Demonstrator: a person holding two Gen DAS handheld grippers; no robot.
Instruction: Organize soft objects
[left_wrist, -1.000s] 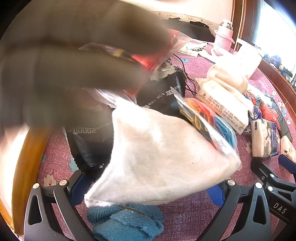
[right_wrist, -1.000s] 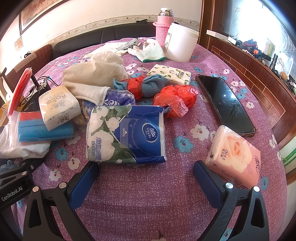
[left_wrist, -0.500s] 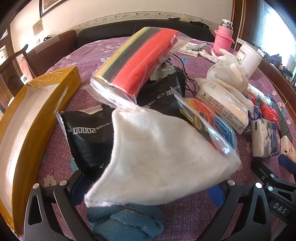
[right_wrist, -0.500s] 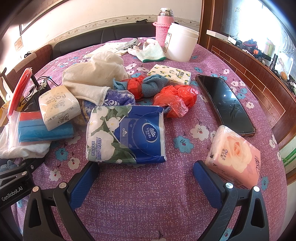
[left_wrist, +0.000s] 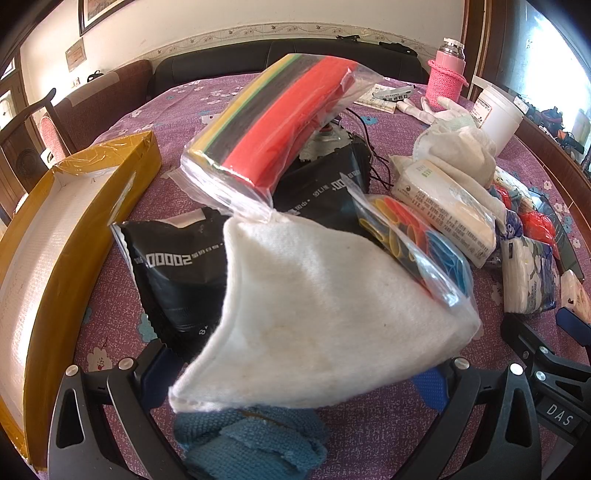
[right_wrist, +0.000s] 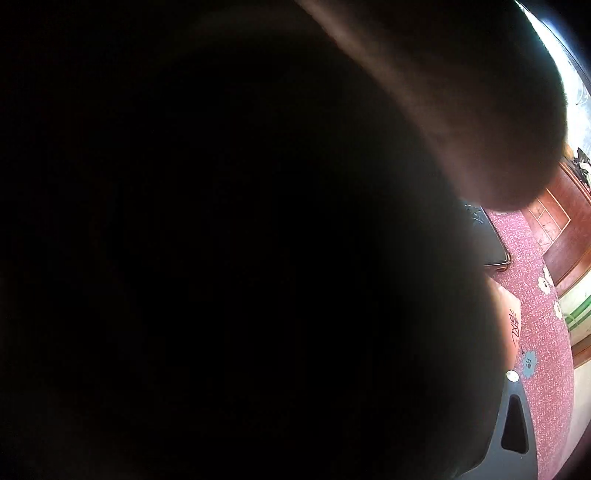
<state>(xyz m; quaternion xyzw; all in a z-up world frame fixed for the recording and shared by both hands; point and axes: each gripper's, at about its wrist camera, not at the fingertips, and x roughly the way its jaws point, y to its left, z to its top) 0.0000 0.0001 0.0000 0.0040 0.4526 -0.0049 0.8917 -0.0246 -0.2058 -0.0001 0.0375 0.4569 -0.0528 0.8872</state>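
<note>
Left gripper (left_wrist: 295, 373): jaws spread wide, white fleece cloth (left_wrist: 325, 317) lying between them and draped over both pads. We can't tell whether the pads bear on it; it reads as loose, not pinched. Under its near edge sits a blue knit cloth (left_wrist: 255, 439), at the table's near edge.

Handling, our judgement: the fleece is light, limp and compressible, so it will sag and fold when lifted. Take it at the near folded corner, where the layers double up, and close fully. A single layer could slip out.

Further out, a zip bag of coloured pieces (left_wrist: 417, 243) rests on the fleece's right side and a black foil pouch (left_wrist: 173, 273) is tucked under its left. Both are slick and may slide or drag along when the fleece moves. The yellow cardboard box (left_wrist: 44, 240) lies along the left edge of the table (left_wrist: 122, 221), near enough to be the drop spot.

Right gripper: lens blocked by something dark and close, so we can't tell its state.
</note>
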